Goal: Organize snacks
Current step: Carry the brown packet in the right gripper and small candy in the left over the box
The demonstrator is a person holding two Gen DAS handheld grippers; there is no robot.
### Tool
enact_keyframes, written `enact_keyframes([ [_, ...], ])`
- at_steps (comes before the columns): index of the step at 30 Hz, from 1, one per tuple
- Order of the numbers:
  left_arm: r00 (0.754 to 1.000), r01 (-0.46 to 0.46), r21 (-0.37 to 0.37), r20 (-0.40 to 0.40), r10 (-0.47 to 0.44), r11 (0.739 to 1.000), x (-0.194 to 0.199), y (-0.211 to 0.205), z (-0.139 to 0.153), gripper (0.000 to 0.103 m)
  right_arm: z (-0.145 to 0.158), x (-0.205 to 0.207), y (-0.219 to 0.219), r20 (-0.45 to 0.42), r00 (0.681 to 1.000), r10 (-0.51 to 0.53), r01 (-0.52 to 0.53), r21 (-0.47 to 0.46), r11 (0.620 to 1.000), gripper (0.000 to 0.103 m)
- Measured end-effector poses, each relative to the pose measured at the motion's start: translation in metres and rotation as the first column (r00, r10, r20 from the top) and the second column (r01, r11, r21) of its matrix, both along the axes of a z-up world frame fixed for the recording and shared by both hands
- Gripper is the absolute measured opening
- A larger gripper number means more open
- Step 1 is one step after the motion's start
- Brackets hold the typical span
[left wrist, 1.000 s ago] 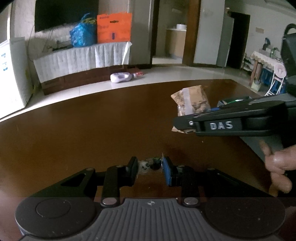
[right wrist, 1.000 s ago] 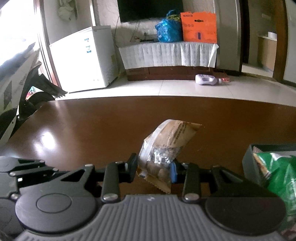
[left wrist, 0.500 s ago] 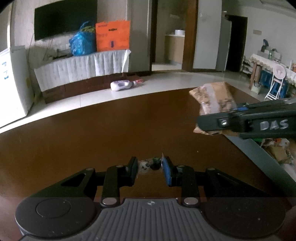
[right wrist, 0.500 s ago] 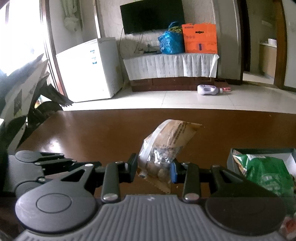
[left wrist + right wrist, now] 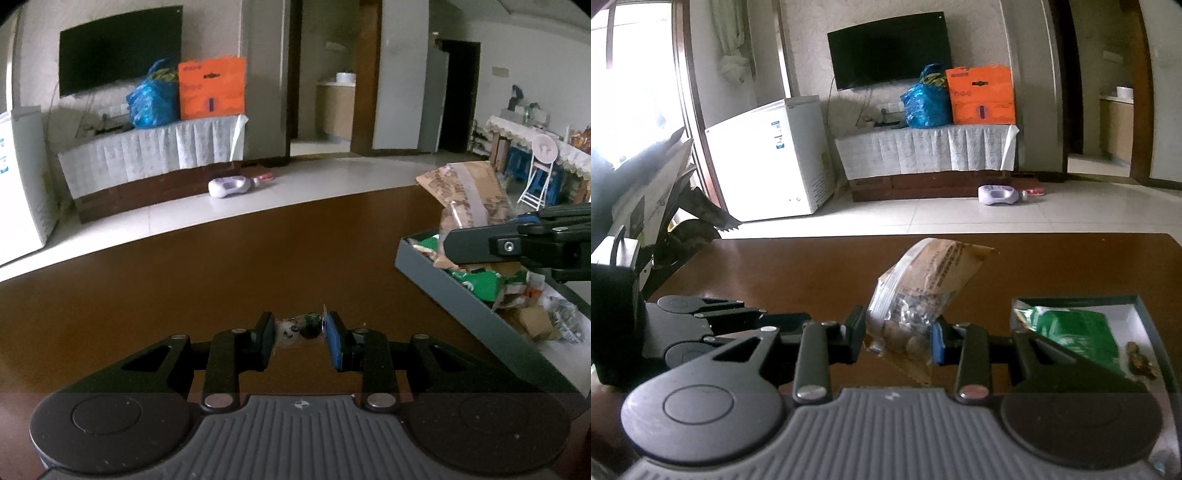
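My right gripper [image 5: 899, 338] is shut on a brown snack bag with a clear window [image 5: 923, 291] and holds it above the brown table. In the left wrist view the same bag [image 5: 467, 201] hangs over the near-left part of a grey tray [image 5: 443, 284] that holds green packets [image 5: 480, 284] and other snacks. The tray [image 5: 1145, 306] lies at the right in the right wrist view. My left gripper [image 5: 300, 334] is shut on a small clear snack packet [image 5: 295, 330] low over the table.
The dark wooden table [image 5: 184, 295] spreads out ahead. My left gripper's body [image 5: 701, 332] shows at the left of the right wrist view. A white freezer [image 5: 768, 158], a TV and a covered bench stand across the tiled floor.
My right gripper has carried the brown bag to the right and up, from over the bare table to over the tray's edge. My left gripper keeps its packet and has barely moved.
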State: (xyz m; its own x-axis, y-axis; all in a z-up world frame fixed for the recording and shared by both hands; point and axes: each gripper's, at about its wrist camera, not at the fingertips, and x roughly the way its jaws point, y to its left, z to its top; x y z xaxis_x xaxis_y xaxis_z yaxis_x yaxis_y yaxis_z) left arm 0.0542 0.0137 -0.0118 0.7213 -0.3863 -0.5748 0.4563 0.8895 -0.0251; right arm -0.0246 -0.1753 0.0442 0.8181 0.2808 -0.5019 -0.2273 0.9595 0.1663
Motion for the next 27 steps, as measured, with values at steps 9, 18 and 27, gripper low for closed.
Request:
enact_keyframes([
  [9,1.0,0.027,-0.001,0.016,-0.027,1.0,-0.001,-0.02,0.003,0.031,0.013,-0.024,-0.027,0.022,0.999,-0.034,0.034,-0.021,0.999,0.035],
  [18,0.998,0.057,-0.003,0.041,-0.057,0.998,-0.006,-0.038,0.009,0.031,0.023,-0.042,-0.055,0.032,0.997,-0.075,0.076,-0.038,0.996,0.035],
  [27,0.995,0.086,-0.014,0.057,-0.085,0.996,-0.005,-0.059,0.013,0.031,0.027,-0.055,-0.079,0.032,0.993,-0.113,0.114,-0.043,0.993,0.035],
])
